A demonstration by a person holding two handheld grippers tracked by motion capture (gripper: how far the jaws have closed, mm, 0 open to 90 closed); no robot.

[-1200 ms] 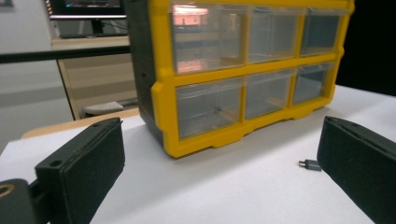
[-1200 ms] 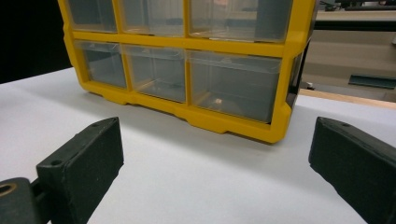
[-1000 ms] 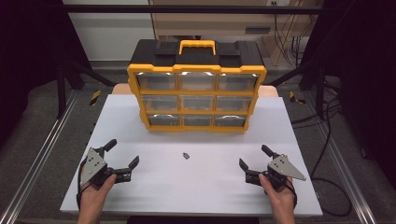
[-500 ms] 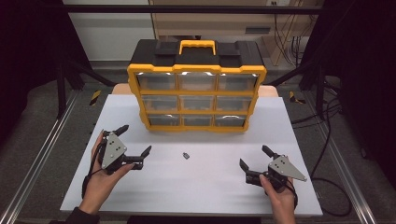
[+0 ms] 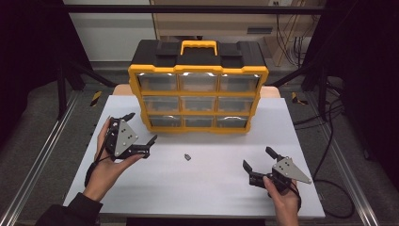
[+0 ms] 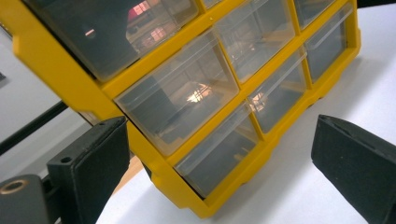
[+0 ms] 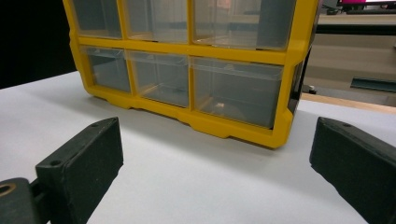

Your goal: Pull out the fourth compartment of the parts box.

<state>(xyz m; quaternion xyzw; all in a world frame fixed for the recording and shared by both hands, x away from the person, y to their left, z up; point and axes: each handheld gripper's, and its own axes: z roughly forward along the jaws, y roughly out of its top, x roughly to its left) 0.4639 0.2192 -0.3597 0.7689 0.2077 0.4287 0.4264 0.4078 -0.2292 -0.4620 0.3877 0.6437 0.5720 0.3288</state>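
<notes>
The left gripper [image 5: 140, 127] is held up off the white worktop [image 5: 202, 188] at about nine o'clock, released with its jaws wide apart, near the lower left corner of the yellow drawer cabinet [image 5: 198, 89], which stands at twelve o'clock. The right gripper [image 5: 258, 164] rests at about four o'clock, also released and gripping nothing. A small dark part [image 5: 187, 157] lies at the centre, well apart from both.

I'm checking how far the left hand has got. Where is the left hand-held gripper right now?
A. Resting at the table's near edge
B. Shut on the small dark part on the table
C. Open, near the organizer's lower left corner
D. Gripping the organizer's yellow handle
C: the left hand-held gripper is raised beside the drawer organizer, jaws spread and empty.
</notes>
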